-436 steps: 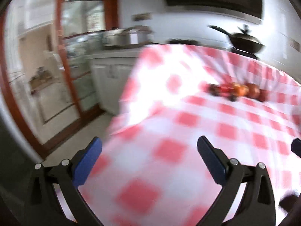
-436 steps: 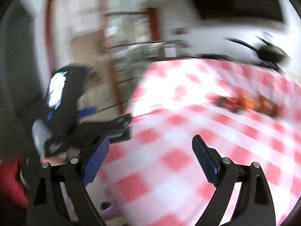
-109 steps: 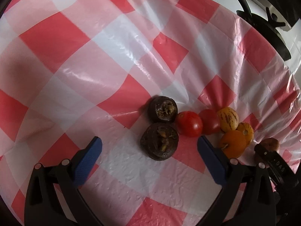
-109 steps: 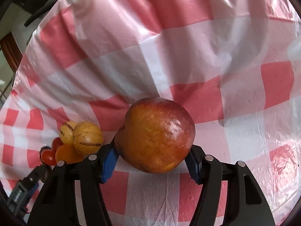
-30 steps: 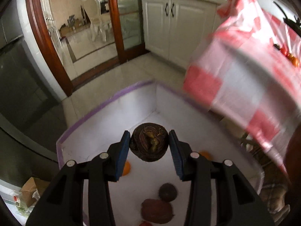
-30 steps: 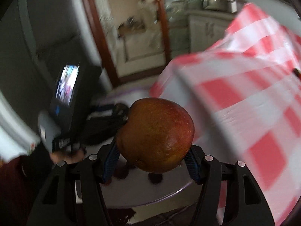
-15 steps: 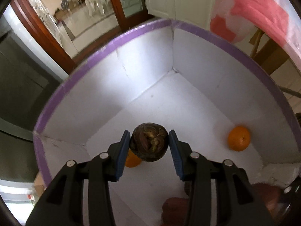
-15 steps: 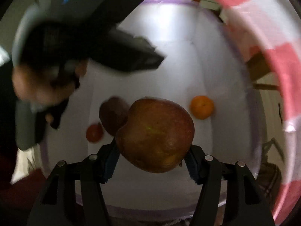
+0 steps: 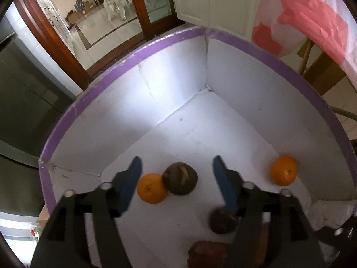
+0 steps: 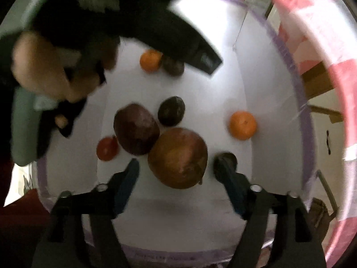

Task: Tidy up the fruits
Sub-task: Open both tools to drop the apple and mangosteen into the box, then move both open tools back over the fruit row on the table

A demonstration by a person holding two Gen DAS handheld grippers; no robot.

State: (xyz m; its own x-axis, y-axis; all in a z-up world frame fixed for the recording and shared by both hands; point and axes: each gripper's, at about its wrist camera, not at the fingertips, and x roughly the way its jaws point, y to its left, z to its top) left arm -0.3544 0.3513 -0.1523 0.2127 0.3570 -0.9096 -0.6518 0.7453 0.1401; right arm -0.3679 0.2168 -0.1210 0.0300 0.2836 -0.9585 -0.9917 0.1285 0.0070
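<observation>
Both grippers point down into a white box with a purple rim [image 9: 156, 47]. My left gripper [image 9: 176, 163] is opening, and a dark brown fruit [image 9: 179, 182] lies loose between its blue fingers, touching an orange [image 9: 151, 188] on the box floor. My right gripper [image 10: 176, 164] is opening too. A red-brown apple [image 10: 177, 157] sits between its fingers, and neither pad touches it. The apple rests against a darker red apple [image 10: 136, 128] inside the box [image 10: 287, 51].
Also in the box are a second orange [image 10: 243, 125], a dark round fruit [image 10: 171, 114] and a small tomato [image 10: 107, 148]. A hand [image 10: 55, 67] with the other black tool hangs over the box's far side. The red-checked tablecloth [image 9: 312, 29] drapes at the right.
Both grippers have let go inside the box. The dark fruit has dropped beside the orange, and the apple has dropped next to the darker apple. Both pairs of jaws have spread wider.
</observation>
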